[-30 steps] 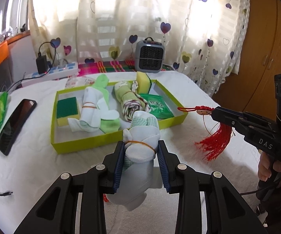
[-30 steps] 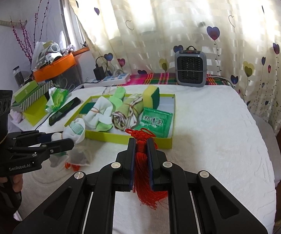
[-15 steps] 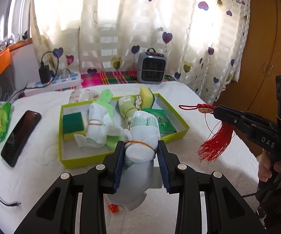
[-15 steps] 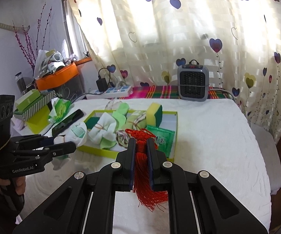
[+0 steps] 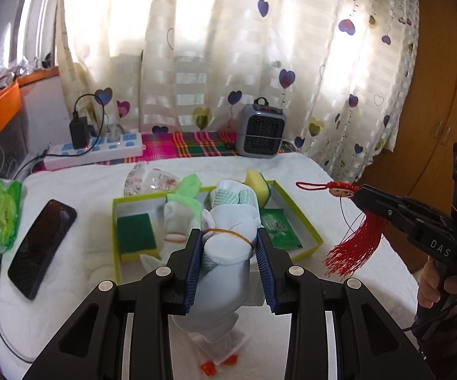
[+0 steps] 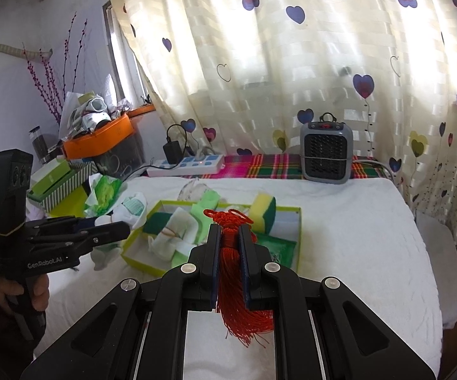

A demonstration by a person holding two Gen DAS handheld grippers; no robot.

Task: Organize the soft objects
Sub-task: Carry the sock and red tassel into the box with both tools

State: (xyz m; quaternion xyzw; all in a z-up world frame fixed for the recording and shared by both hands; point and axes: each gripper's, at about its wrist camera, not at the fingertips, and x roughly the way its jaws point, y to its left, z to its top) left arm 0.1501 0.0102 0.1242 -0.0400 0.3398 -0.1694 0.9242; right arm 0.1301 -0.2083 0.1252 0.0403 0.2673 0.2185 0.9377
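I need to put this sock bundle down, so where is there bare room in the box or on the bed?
Free: the box corner behind the green packet, and bedspread right of it. Crowded: the middle, with sock bundles and sponges.

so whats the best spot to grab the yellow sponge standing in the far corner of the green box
Grip the yellow sponge across its two broad faces, yellow foam on one pad and green scrub layer on the other, coming from above. It stands on edge against the green box wall, so only its top is free.
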